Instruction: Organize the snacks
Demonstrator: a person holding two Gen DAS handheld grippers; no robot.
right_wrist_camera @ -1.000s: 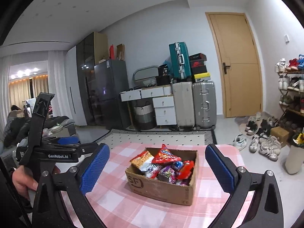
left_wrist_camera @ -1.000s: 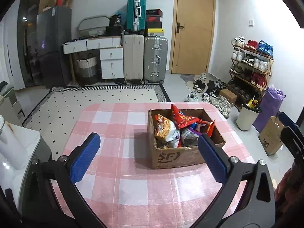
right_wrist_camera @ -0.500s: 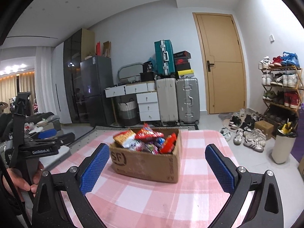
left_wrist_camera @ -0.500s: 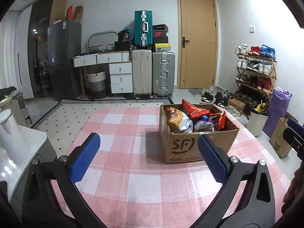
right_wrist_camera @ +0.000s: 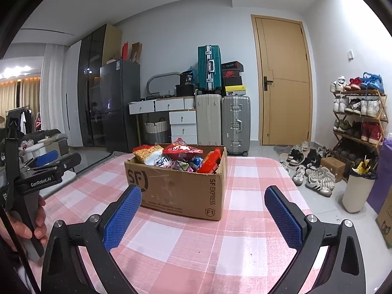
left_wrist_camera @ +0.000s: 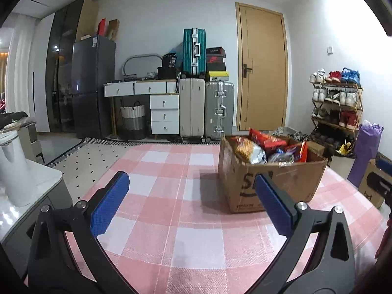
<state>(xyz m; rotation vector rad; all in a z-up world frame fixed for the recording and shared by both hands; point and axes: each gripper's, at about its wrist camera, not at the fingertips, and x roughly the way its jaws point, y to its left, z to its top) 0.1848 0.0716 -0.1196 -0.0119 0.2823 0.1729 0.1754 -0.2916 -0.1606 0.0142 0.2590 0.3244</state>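
A brown cardboard box (left_wrist_camera: 291, 182) (right_wrist_camera: 176, 188) marked SF stands on the pink checked tablecloth (left_wrist_camera: 186, 196) (right_wrist_camera: 245, 223). It is heaped with snack bags (left_wrist_camera: 254, 149) (right_wrist_camera: 176, 155), red, orange and silver. My left gripper (left_wrist_camera: 191, 186) is open and holds nothing; the box lies ahead and to its right, partly behind the right finger. My right gripper (right_wrist_camera: 202, 197) is open too, low over the cloth, with the box straight ahead between its fingers. In the right wrist view a hand (right_wrist_camera: 27, 230) holds the left gripper's handle at the left edge.
A white kettle (left_wrist_camera: 13, 169) stands on a side counter left of the table. Beyond the table are suitcases (left_wrist_camera: 204, 109) (right_wrist_camera: 223, 120), white drawers (left_wrist_camera: 164, 114), a dark fridge (left_wrist_camera: 91, 85), a wooden door (right_wrist_camera: 285, 83), a shoe rack (right_wrist_camera: 359, 115) and a white bin (right_wrist_camera: 356, 191).
Both grippers have dropped lower toward the table, so the box now shows from the side instead of from above. The box looks nearer in both views. Both stay open.
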